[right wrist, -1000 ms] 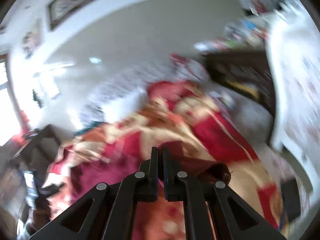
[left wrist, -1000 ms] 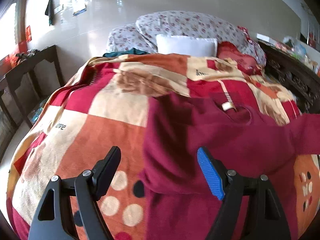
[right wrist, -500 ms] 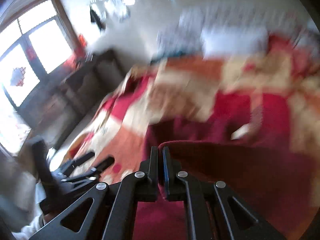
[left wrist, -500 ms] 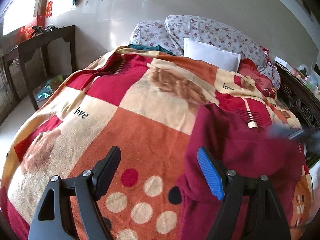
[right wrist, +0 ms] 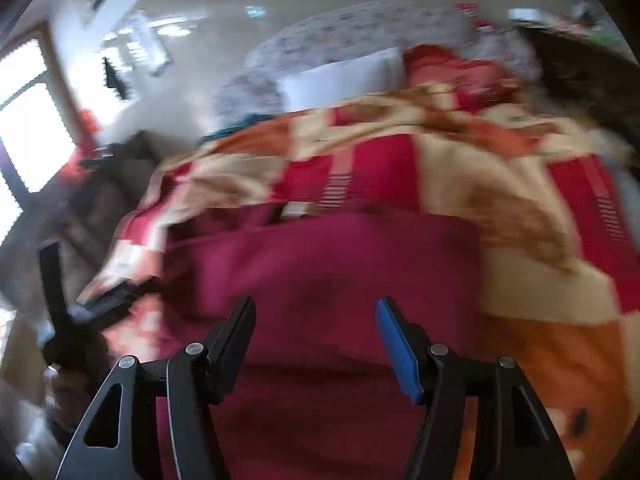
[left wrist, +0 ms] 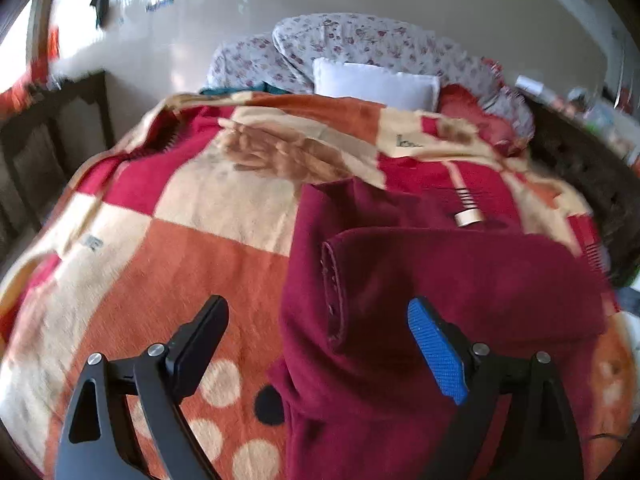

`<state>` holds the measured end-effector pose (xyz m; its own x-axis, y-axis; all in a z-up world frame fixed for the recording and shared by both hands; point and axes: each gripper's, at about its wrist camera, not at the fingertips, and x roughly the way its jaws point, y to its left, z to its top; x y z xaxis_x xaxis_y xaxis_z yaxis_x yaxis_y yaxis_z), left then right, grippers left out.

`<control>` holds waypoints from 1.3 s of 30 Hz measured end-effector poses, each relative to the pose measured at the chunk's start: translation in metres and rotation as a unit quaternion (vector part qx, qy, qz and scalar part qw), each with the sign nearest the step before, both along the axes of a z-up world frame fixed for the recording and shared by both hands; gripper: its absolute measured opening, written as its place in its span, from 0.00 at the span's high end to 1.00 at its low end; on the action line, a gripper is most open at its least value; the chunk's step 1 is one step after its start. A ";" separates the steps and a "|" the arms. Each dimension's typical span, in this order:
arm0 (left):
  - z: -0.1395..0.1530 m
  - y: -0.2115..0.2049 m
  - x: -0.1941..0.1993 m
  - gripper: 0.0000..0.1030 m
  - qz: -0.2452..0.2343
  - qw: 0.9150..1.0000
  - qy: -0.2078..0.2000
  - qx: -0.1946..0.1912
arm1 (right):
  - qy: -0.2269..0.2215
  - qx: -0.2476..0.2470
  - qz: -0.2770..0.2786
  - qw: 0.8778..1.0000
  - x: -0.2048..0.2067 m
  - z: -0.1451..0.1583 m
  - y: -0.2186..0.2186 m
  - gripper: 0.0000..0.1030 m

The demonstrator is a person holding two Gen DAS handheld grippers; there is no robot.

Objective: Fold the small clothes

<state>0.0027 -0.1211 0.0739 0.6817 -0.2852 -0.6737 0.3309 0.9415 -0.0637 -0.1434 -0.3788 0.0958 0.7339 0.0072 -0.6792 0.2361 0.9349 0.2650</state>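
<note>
A dark red garment lies on the patchwork blanket of a bed, with one sleeve folded across its body and its cuff at the left. A white neck label shows at its far end. My left gripper is open and empty above the garment's near left edge. In the right wrist view the garment fills the middle, and my right gripper is open and empty above it. The left gripper shows blurred at the left of that view.
Floral pillows and a white pillow lie at the head of the bed. A dark carved bed frame runs along the right side. A dark wooden chair or rail stands to the left by a window.
My right gripper carried the sleeve across the garment, then opened and let it go. The sleeve now lies folded over the body. My left gripper stayed open and shifted slightly.
</note>
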 end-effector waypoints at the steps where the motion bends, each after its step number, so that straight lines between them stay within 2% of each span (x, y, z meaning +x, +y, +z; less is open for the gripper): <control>1: -0.003 -0.004 0.001 0.12 0.007 1.000 -0.007 0.010 | 0.007 -0.003 -0.016 1.000 -0.008 -0.001 -0.011 0.34; 3: -0.007 -0.008 0.006 0.12 0.013 1.000 -0.004 0.014 | 0.020 -0.012 -0.054 0.998 -0.015 -0.007 -0.036 0.34; 4: -0.009 -0.010 0.008 0.16 0.013 1.000 -0.002 0.014 | 0.027 -0.022 -0.072 0.997 -0.018 -0.012 -0.046 0.34; 5: -0.010 -0.013 0.010 0.24 0.011 1.000 -0.002 0.015 | 0.033 -0.024 -0.085 0.996 -0.017 -0.018 -0.056 0.34; 6: -0.011 -0.015 0.011 0.59 0.010 1.000 0.001 0.018 | 0.037 -0.018 -0.089 0.995 -0.015 -0.023 -0.064 0.34; 7: -0.013 -0.016 0.013 0.90 0.006 1.000 0.018 0.019 | 0.041 -0.006 -0.090 0.995 -0.014 -0.028 -0.070 0.35; 8: -0.014 -0.015 0.015 0.90 0.001 0.999 0.037 0.007 | 0.048 0.003 -0.085 0.995 -0.009 -0.035 -0.075 0.40; 9: -0.012 -0.013 0.015 0.90 -0.003 0.999 0.043 -0.005 | 0.052 0.004 -0.078 0.996 -0.005 -0.039 -0.075 0.66; 10: -0.008 -0.008 0.013 0.90 -0.008 0.999 0.041 -0.010 | 0.056 0.000 -0.065 0.996 -0.001 -0.041 -0.073 0.82; 13: -0.001 0.004 0.008 0.90 -0.024 0.999 0.042 -0.020 | 0.047 -0.048 -0.051 0.996 -0.003 -0.029 -0.058 0.85; 16: -0.005 0.012 0.006 0.91 -0.032 0.999 0.041 -0.013 | 0.043 -0.061 -0.046 0.996 -0.003 -0.025 -0.053 0.86; 18: -0.014 0.011 0.010 0.91 -0.029 0.999 0.040 -0.005 | 0.061 -0.084 -0.048 0.993 0.004 -0.035 -0.050 0.86; 20: -0.027 0.008 0.020 0.90 -0.020 0.998 0.058 -0.005 | 0.087 -0.104 -0.047 0.990 0.015 -0.050 -0.047 0.86; 22: -0.035 -0.001 0.024 0.90 -0.022 0.998 0.059 0.017 | 0.094 -0.110 -0.048 0.988 0.017 -0.055 -0.047 0.85; 25: -0.033 -0.005 0.018 0.87 -0.019 0.998 0.043 0.035 | 0.082 -0.090 -0.065 0.990 0.004 -0.036 -0.050 0.83; 26: -0.031 -0.004 0.016 0.84 -0.020 0.998 0.042 0.035 | 0.068 -0.087 -0.062 0.992 -0.003 -0.027 -0.048 0.81; 30: -0.025 0.005 0.012 0.58 -0.007 0.999 0.041 0.022 | 0.038 -0.073 -0.020 0.996 -0.008 -0.011 -0.026 0.81; 34: -0.021 0.013 -0.005 0.57 -0.005 0.998 0.054 0.014 | 0.111 -0.083 -0.002 0.990 0.016 -0.056 -0.017 0.81; 35: -0.018 0.015 -0.012 0.57 -0.011 0.998 0.056 0.012 | 0.099 -0.070 -0.010 0.993 0.013 -0.058 -0.021 0.81; 36: -0.014 0.017 -0.020 0.53 -0.018 0.998 0.054 0.010 | 0.094 -0.049 -0.014 0.994 0.007 -0.055 -0.025 0.81; 37: -0.009 0.021 -0.031 0.44 -0.026 0.998 0.048 0.008 | 0.094 -0.025 -0.019 0.995 -0.003 -0.045 -0.028 0.81; 39: 0.000 0.028 -0.052 0.37 -0.032 0.999 0.033 0.008 | 0.078 -0.026 -0.019 0.996 -0.025 -0.028 -0.026 0.77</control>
